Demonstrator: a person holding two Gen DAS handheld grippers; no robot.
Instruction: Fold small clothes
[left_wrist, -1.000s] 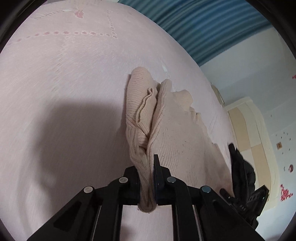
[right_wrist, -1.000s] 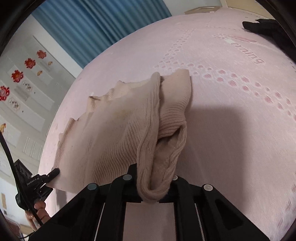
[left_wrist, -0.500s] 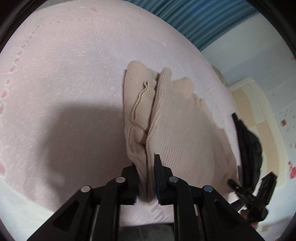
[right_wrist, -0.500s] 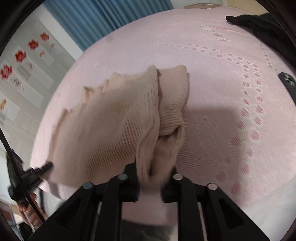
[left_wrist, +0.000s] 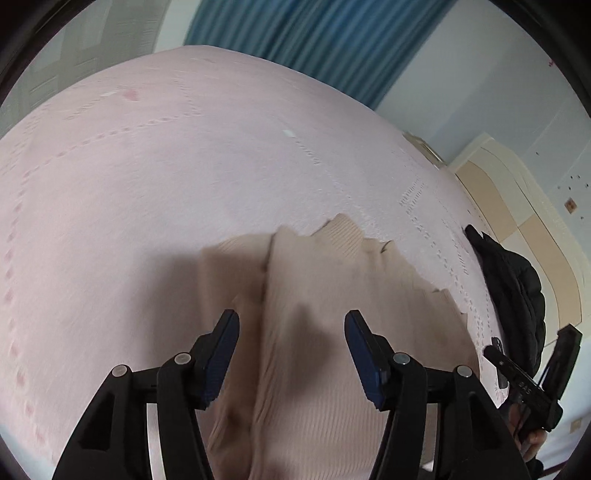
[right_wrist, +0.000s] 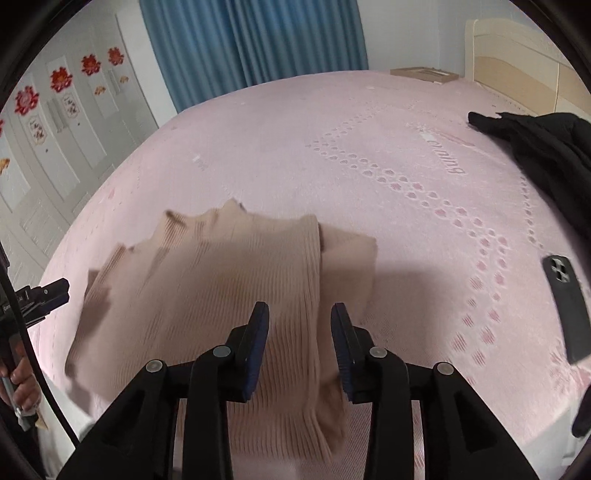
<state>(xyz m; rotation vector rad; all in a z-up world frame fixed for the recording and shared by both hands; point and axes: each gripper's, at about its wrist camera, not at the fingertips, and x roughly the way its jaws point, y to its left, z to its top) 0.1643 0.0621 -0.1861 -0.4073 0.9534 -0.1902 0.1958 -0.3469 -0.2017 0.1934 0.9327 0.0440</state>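
A beige ribbed knit garment (left_wrist: 332, 295) lies folded on the pink bed (left_wrist: 184, 166), near its front edge. My left gripper (left_wrist: 291, 325) is open just above the garment's left fold, holding nothing. In the right wrist view the same garment (right_wrist: 221, 288) lies flat with a folded flap at its right side. My right gripper (right_wrist: 299, 317) is open over the garment's near right part, holding nothing. The other gripper (right_wrist: 44, 295) shows at the left edge of that view.
A black jacket (right_wrist: 546, 155) lies on the bed (right_wrist: 369, 147) at the right. A dark phone (right_wrist: 569, 306) lies near the bed's right front edge. A blue curtain (right_wrist: 251, 44) and a cream headboard (right_wrist: 517, 62) stand beyond the bed.
Both grippers were shut on the garment's near edge and have let it go. Both now stand open and have drawn back and up; the garment rests on the bed.
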